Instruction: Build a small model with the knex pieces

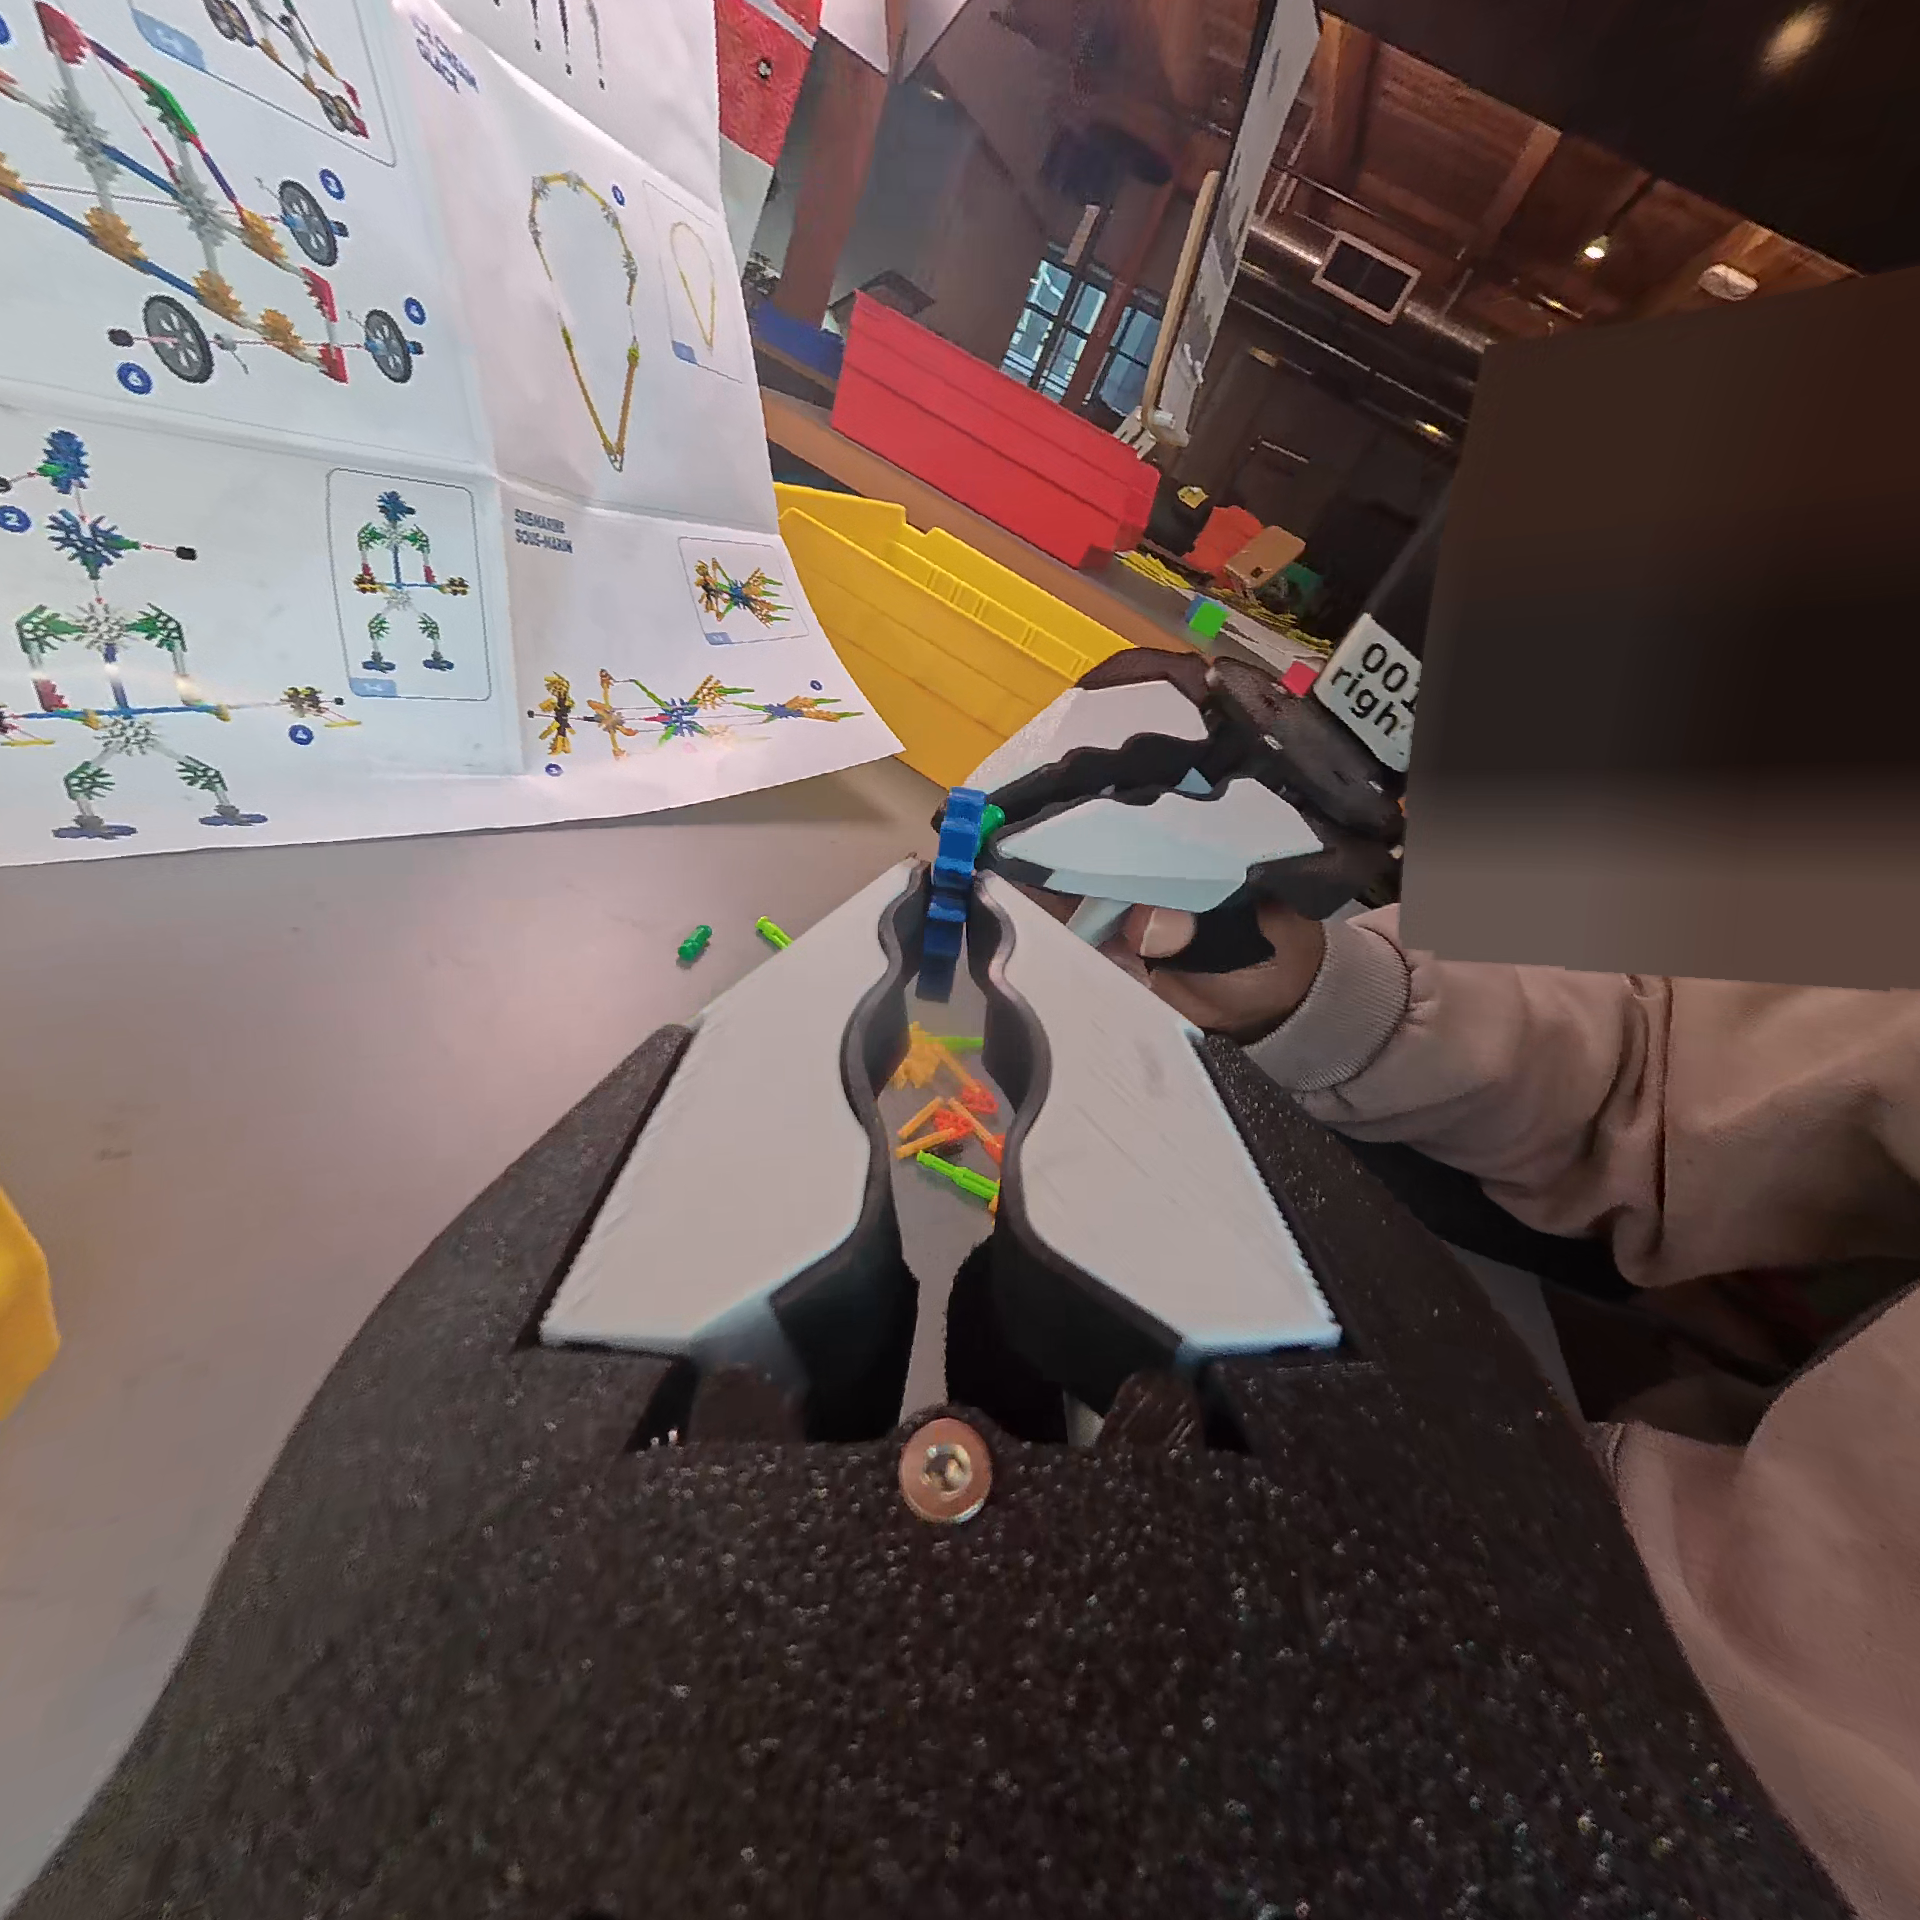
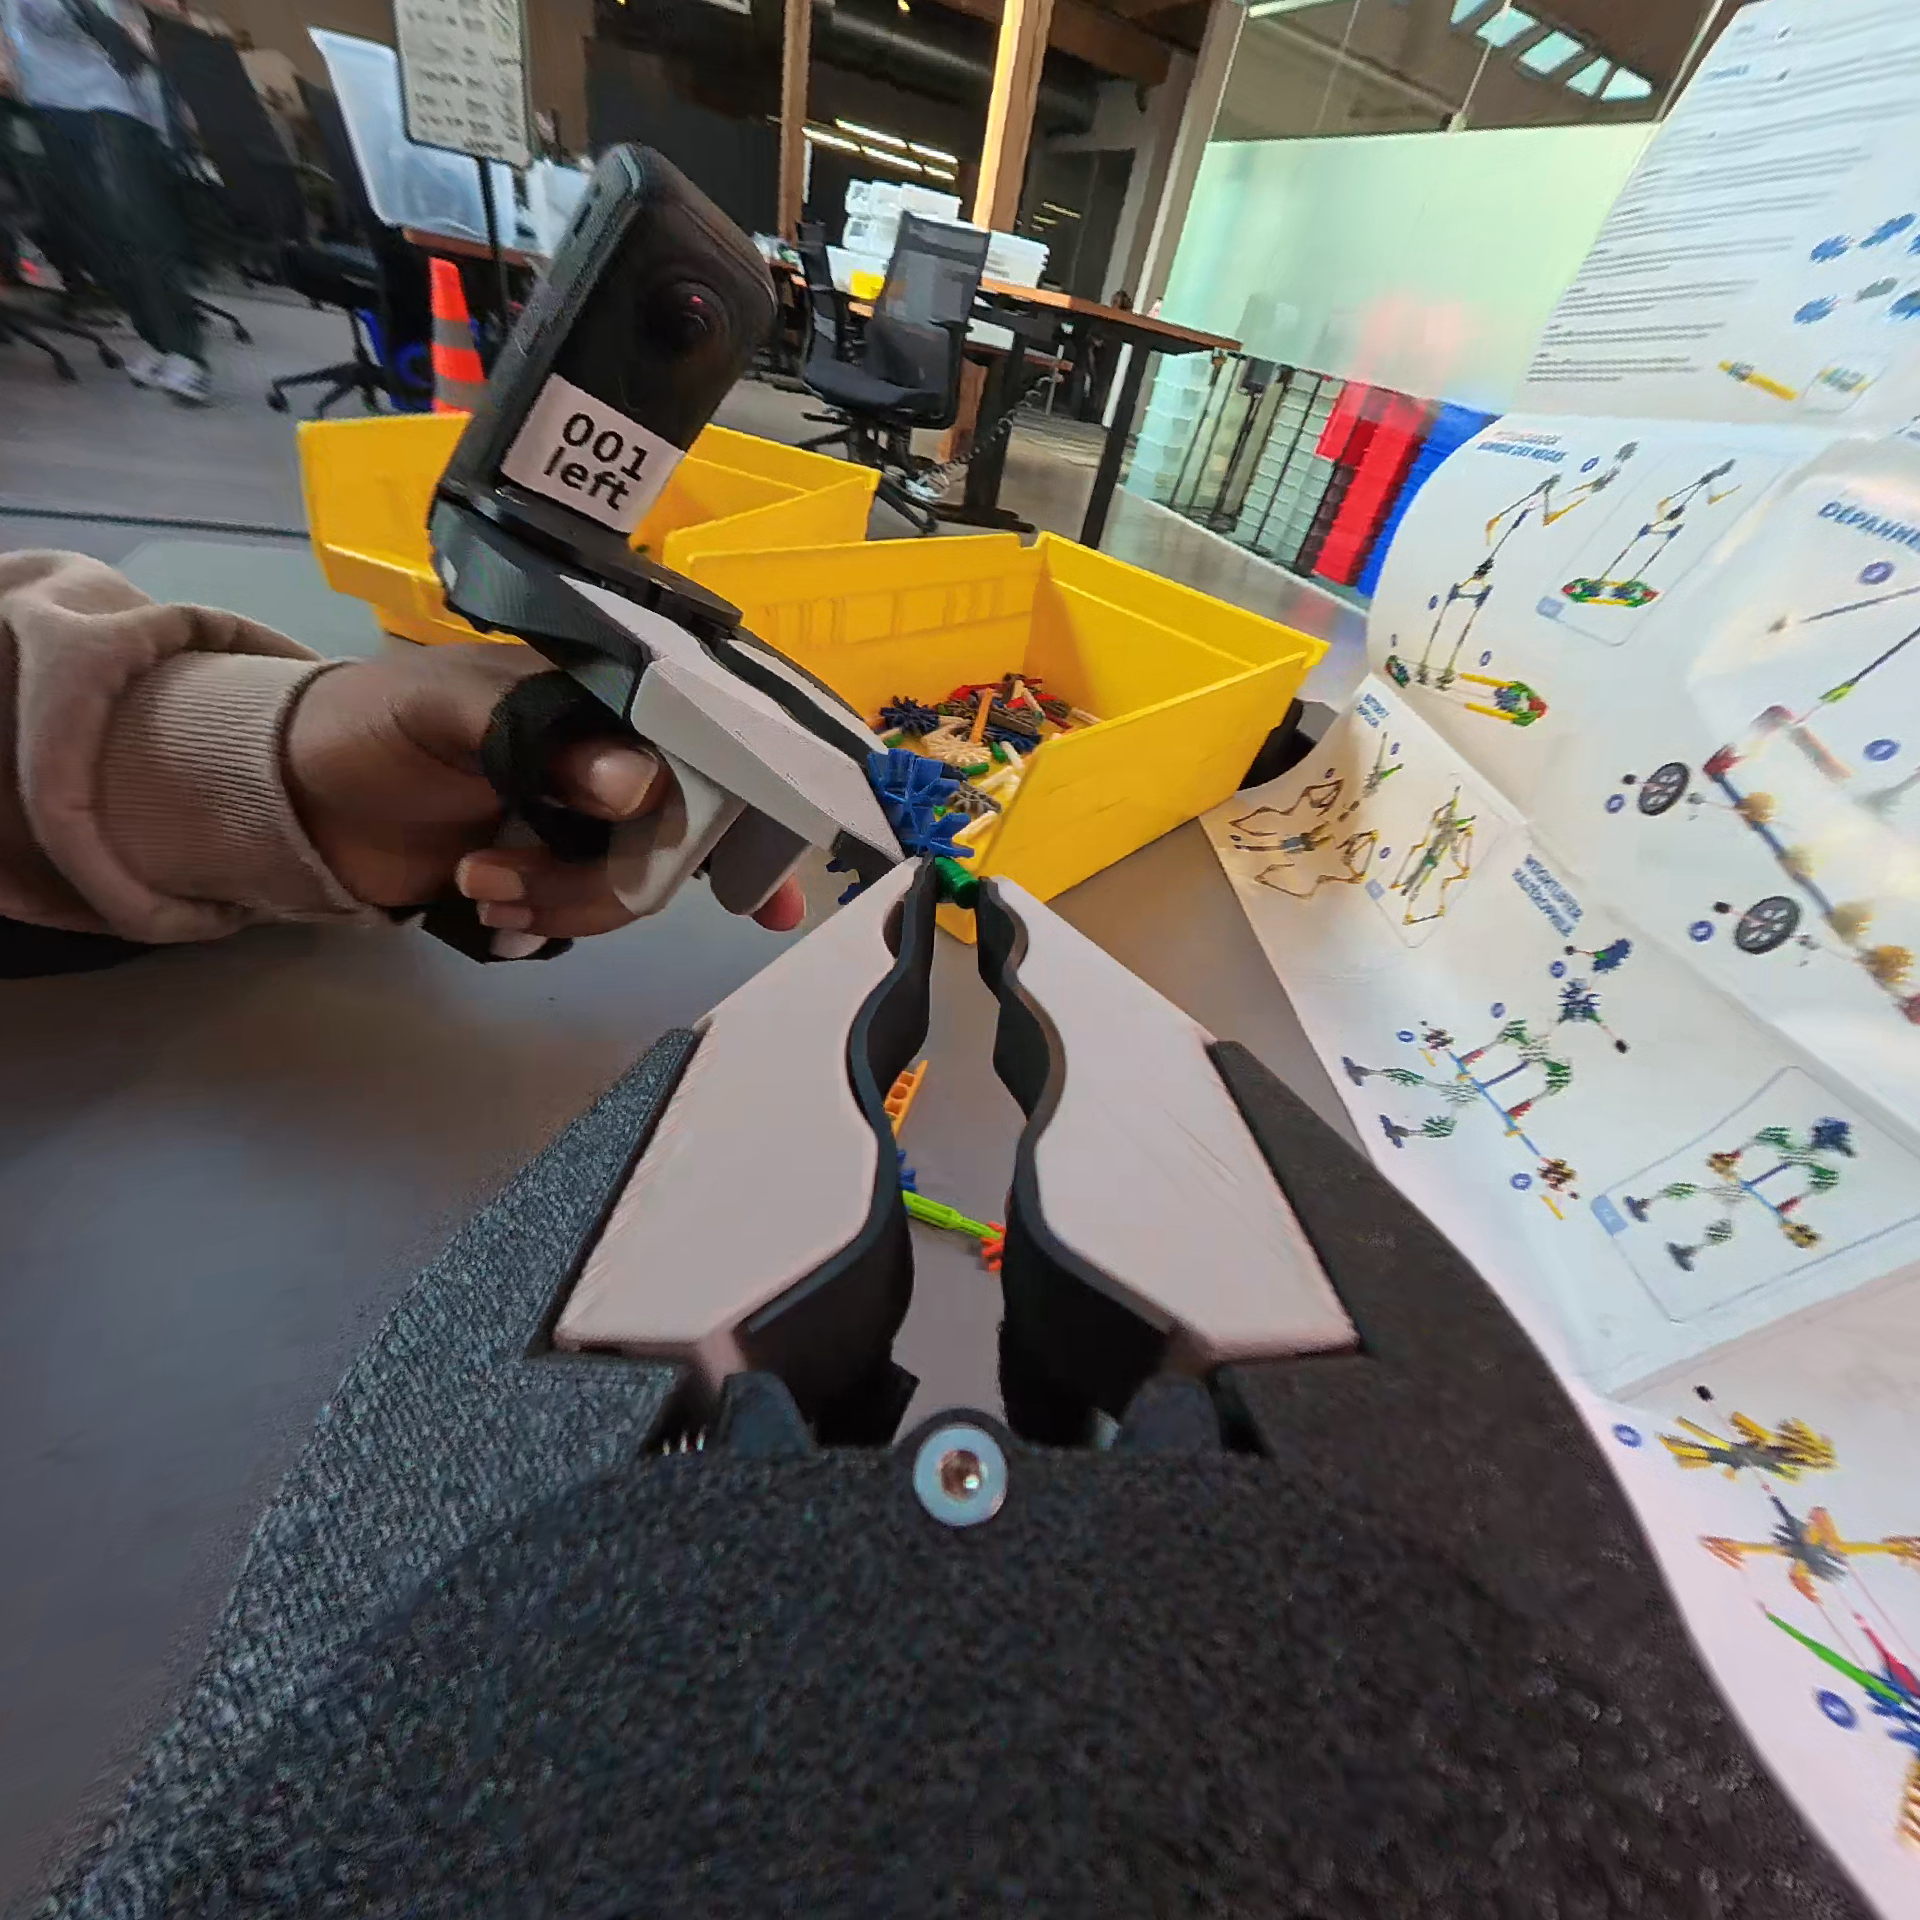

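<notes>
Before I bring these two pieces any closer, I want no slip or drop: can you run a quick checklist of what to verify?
1. Left gripper shut on the blue connector: ok, pinched edge-on at the tips.
2. Right gripper shut on the green rod: ok, but only a short end shows past the tips.
3. Rod end lined up with a slot of the connector: cannot tell; they meet tip to tip, the joint is hidden.
4. Both pieces clear of the yellow bin: ok, it sits behind them.
5. Loose pieces on the table lie under the grippers: not ok if a gripper dips.
</notes>
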Available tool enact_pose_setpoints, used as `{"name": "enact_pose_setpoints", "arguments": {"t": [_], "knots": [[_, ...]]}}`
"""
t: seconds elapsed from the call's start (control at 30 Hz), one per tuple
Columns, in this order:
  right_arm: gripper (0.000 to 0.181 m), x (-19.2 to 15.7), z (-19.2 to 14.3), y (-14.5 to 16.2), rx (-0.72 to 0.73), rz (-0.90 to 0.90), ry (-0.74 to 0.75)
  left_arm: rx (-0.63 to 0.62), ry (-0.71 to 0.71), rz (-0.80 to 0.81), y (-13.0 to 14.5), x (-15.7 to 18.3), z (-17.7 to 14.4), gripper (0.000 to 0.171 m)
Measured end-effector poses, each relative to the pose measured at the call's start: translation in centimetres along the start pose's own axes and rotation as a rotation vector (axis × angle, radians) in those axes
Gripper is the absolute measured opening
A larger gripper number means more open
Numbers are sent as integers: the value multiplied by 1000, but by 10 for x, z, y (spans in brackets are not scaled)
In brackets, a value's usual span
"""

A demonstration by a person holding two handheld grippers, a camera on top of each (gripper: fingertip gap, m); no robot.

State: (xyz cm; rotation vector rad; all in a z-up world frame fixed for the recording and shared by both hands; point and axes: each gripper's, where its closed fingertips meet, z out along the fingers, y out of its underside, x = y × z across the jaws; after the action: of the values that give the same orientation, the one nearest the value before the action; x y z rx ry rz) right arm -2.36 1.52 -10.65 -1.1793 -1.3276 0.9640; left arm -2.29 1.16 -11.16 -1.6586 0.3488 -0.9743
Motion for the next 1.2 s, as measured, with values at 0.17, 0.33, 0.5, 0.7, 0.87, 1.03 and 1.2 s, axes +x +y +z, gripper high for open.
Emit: {"name": "enact_pose_setpoints", "arguments": {"t": [0.17,0.33,0.5,0.7,0.87,1.03,1.2], "knots": [[2,-14,16,-8,-58,-290,139,-27,-68,-31,12,-7,10,5],[3,6,3,-15,-1,-148,138,-9,-101,-60,6,-25,-2,5],[4,56,-14,43,-243,220,67,-44,-100,-71,12,-44,-7,5],[4,67,-25,137,-612,177,47,-84,-46,-38,21,-35,-1,6],[4,64,-21,148,-695,38,51,-106,-35,-12,25,-32,1,6],[6,62,-21,150,-699,26,53,-103,-22,-19,25,-31,1,6],[29,60,-15,113,-500,-10,31,-99,4,-29,24,-28,1,6]]}}
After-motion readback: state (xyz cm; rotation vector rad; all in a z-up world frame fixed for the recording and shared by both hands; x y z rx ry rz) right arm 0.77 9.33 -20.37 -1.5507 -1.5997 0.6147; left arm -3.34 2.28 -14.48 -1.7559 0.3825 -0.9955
